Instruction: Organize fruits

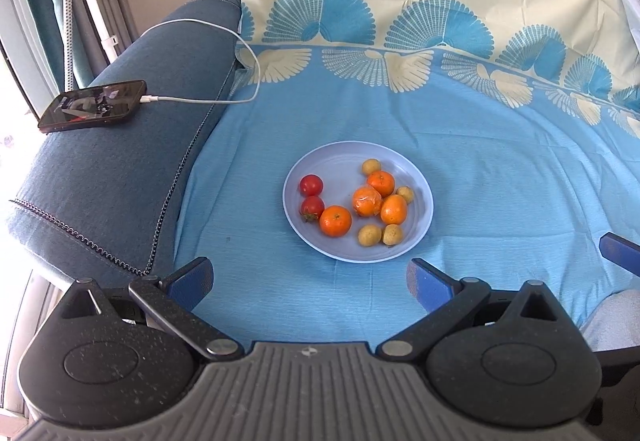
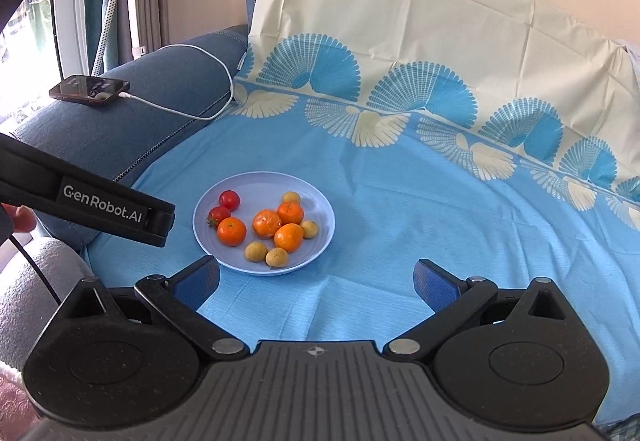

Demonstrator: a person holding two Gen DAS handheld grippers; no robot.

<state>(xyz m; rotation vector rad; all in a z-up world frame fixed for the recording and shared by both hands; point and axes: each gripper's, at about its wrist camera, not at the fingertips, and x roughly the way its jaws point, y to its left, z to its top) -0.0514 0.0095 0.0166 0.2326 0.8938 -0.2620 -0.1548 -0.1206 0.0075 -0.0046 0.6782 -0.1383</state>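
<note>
A pale blue plate [image 1: 344, 165] [image 2: 256, 181] lies on a blue cloth. It holds two red tomatoes [image 1: 311, 185] [image 2: 229, 200], several orange mandarins [image 1: 335, 220] [image 2: 231, 231], one in a clear wrap [image 1: 366, 201], and several small yellow-brown fruits [image 1: 369, 235] [image 2: 256, 251]. My left gripper [image 1: 310, 277] is open and empty, just short of the plate's near rim. My right gripper [image 2: 316, 281] is open and empty, near and to the right of the plate. The left gripper's body [image 2: 92, 201] shows at the left of the right wrist view.
A blue sofa armrest [image 1: 112, 177] [image 2: 120, 129] stands at the left with a phone [image 1: 94, 105] [image 2: 90, 89] on a white charging cable [image 1: 208, 97]. The cream and blue cloth [image 1: 440, 1] covers the sofa back.
</note>
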